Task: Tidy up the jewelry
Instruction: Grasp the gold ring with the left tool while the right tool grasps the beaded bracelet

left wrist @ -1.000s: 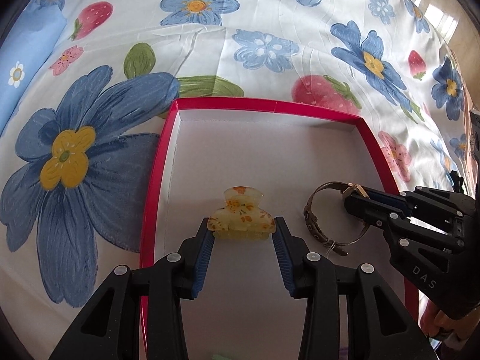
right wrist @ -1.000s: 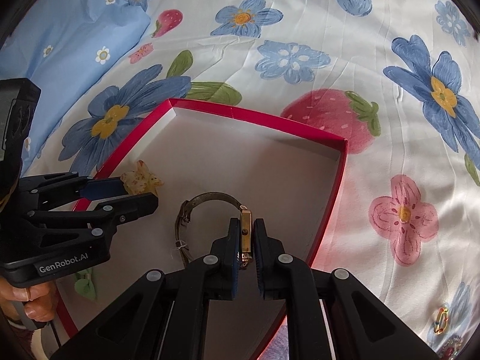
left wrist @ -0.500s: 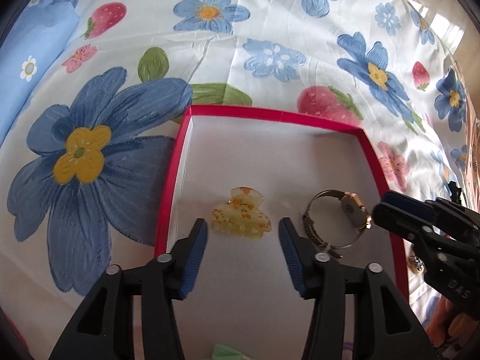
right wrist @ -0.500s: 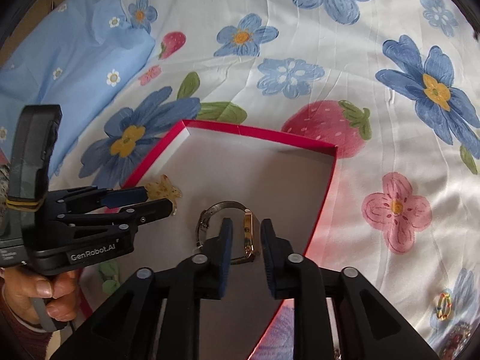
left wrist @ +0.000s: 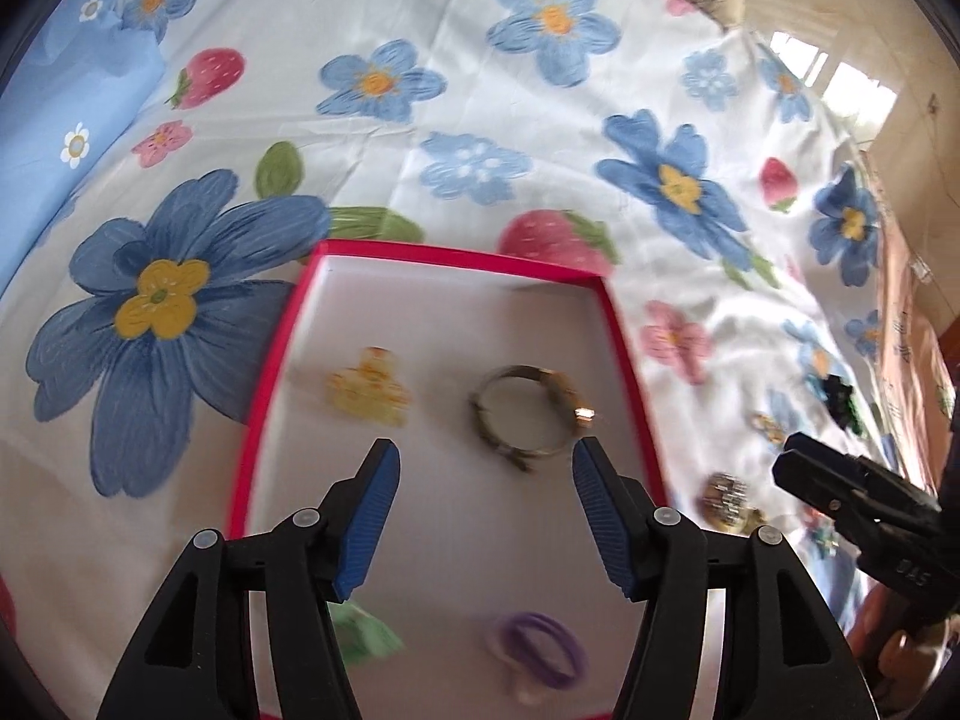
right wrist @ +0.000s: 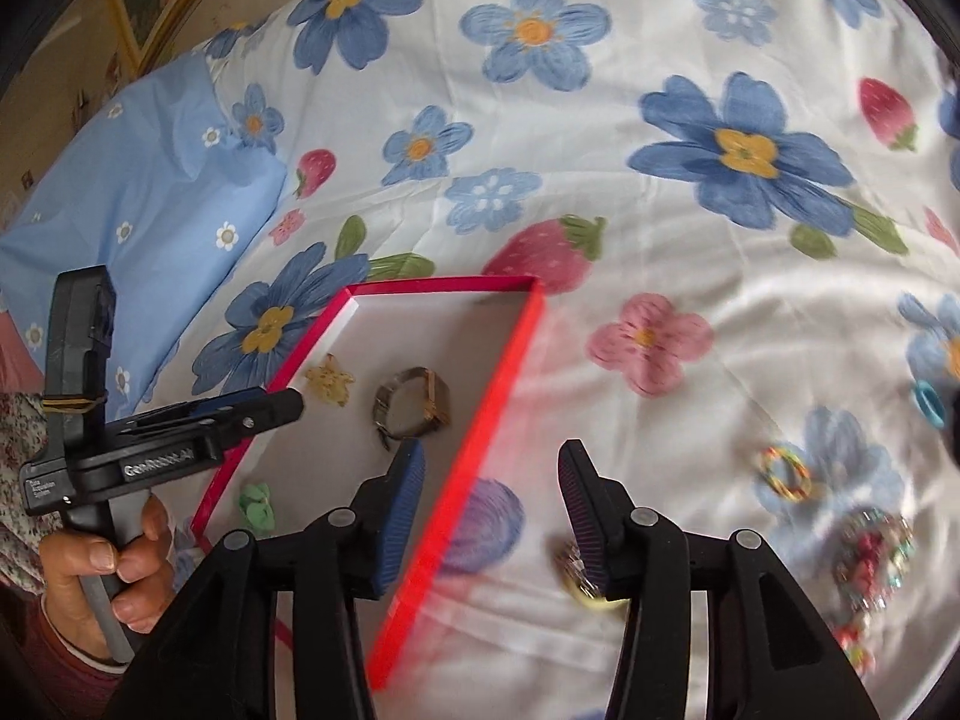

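Note:
A red-rimmed box [left wrist: 264, 372] [right wrist: 510, 360] with a white floor lies on the floral bedsheet. Inside it rest a yellow flowered hair claw [left wrist: 367, 393] [right wrist: 329, 383], a gold-faced watch [left wrist: 528, 414] [right wrist: 414, 402], a green piece [left wrist: 360, 636] [right wrist: 258, 504] and a purple hair tie [left wrist: 540, 648]. My left gripper [left wrist: 483, 468] hovers above the box, its jaws opening, nothing between them. My right gripper [right wrist: 489, 471] hangs over the box's right rim, jaws opening and empty. Its fingers [left wrist: 840, 480] show at the right edge of the left wrist view.
Loose pieces lie on the sheet right of the box: a gold brooch [right wrist: 579, 579] [left wrist: 729, 501], a multicoloured band [right wrist: 783, 474], a teal ring [right wrist: 927, 402], a beaded cluster [right wrist: 873, 552]. A blue pillow [right wrist: 138, 228] sits at the left. A hand [right wrist: 102, 564] grips the left tool.
The right gripper let go of the watch, opened, rose and swung right over the box rim. The left gripper released the hair claw, widened and pulled back upward. Both items stay in the box.

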Available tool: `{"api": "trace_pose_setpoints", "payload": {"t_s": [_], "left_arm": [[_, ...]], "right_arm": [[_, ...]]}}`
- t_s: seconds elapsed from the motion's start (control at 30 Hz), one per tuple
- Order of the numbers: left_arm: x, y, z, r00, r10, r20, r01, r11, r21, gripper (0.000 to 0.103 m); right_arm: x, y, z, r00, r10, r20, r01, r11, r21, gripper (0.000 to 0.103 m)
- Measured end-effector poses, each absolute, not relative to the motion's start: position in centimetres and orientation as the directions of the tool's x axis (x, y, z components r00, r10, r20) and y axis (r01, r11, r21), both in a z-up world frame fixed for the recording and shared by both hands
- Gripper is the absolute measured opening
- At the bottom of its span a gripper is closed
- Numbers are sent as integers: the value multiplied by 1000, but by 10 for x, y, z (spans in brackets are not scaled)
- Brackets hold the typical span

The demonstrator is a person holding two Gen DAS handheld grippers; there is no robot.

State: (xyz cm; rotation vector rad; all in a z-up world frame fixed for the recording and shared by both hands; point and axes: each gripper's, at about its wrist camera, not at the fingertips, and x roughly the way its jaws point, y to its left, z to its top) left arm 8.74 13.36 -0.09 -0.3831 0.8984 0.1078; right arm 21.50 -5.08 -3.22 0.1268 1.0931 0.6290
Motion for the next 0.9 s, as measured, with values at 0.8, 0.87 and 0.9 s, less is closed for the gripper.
{"api": "trace_pose_setpoints", "payload": {"t_s": [0.8,0.87,0.9], "left_arm": [[87,39,17,593,-183,-785,-25,969,-244,63],[90,32,15,586,-186,-789,-11,972,-237,63],[92,28,14,582,-188,-791,-2,973,-233,63]], "right_arm": [[170,-212,-29,440,370,-818,-149,929,340,50],[170,-218,-31,444,365,-818,-138,930,340,50],[170,-220,-32,446,363,-818,-134,931,340,50]]}}
